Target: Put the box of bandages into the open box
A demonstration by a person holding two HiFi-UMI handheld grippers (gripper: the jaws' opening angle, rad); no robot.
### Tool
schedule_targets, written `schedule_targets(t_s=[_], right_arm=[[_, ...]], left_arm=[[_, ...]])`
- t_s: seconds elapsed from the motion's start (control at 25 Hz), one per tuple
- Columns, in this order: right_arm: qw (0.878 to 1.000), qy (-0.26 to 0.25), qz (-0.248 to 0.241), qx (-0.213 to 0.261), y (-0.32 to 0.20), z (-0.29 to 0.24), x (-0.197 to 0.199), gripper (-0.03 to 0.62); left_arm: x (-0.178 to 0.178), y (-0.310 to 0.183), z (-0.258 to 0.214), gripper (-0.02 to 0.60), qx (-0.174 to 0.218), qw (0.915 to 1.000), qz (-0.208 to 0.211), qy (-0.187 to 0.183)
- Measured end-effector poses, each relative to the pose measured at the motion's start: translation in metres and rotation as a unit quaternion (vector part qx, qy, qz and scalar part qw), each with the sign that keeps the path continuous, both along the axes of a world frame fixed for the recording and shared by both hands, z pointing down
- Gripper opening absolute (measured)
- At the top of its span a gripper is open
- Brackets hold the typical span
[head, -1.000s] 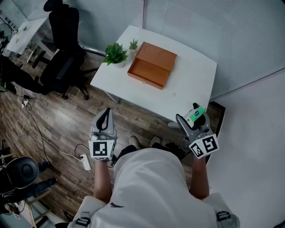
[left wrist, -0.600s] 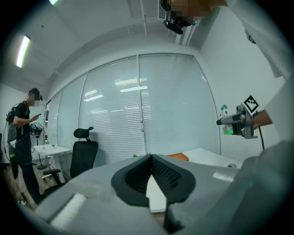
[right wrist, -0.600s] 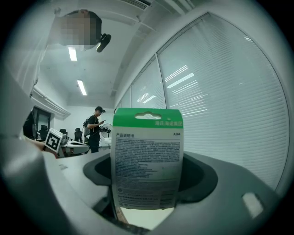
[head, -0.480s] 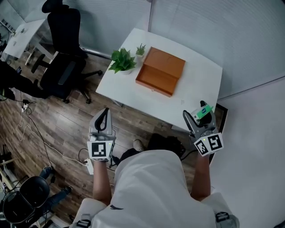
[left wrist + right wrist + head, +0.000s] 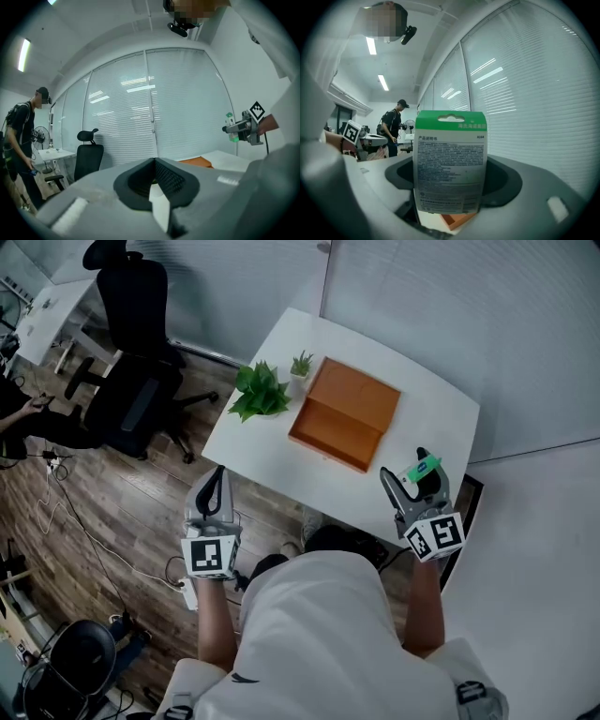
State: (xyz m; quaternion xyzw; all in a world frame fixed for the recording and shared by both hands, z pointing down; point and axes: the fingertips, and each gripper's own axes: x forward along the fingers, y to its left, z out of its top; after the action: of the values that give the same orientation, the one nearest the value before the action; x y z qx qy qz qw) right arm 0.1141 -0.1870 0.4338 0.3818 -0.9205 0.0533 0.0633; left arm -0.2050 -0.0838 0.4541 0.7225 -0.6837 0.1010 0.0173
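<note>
The open orange-brown box (image 5: 344,413) lies on the white table (image 5: 258,442), its lid flat behind it. My right gripper (image 5: 413,479) hangs over the table's near right edge, shut on the bandage box (image 5: 418,469), a small green-topped white pack. In the right gripper view the bandage box (image 5: 449,160) stands upright between the jaws, with a corner of the orange box (image 5: 456,219) showing below it. My left gripper (image 5: 215,497) is shut and holds nothing, over the wooden floor left of the table. The left gripper view shows its closed jaws (image 5: 155,180) and, far right, the right gripper (image 5: 236,129).
Two small potted plants (image 5: 260,391) stand at the table's left end next to the orange box. A black office chair (image 5: 134,362) sits on the floor to the left. Cables and a power strip (image 5: 180,583) lie on the floor. A person (image 5: 18,140) stands in the background.
The table and orange box have shifted closer and rightward in the head view. My right gripper with the bandage box has come over the table's near edge.
</note>
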Motion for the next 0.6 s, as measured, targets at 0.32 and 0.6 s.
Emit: schedule_targets(t_s=[0.32, 0.6], right_arm=[[0.994, 0.102, -0.033, 0.013, -0.044, 0.036, -0.029, 0.376], [0.939, 0.322, -0.111, 0.048, -0.058, 0.092, -0.073, 0.376]], left_arm=[[-0.009, -0.021, 0.008, 0.006, -0.007, 0.9998, -0.017, 0.0], [-0.01, -0.02, 0.013, 0.006, -0.007, 0.9999, -0.015, -0.003]])
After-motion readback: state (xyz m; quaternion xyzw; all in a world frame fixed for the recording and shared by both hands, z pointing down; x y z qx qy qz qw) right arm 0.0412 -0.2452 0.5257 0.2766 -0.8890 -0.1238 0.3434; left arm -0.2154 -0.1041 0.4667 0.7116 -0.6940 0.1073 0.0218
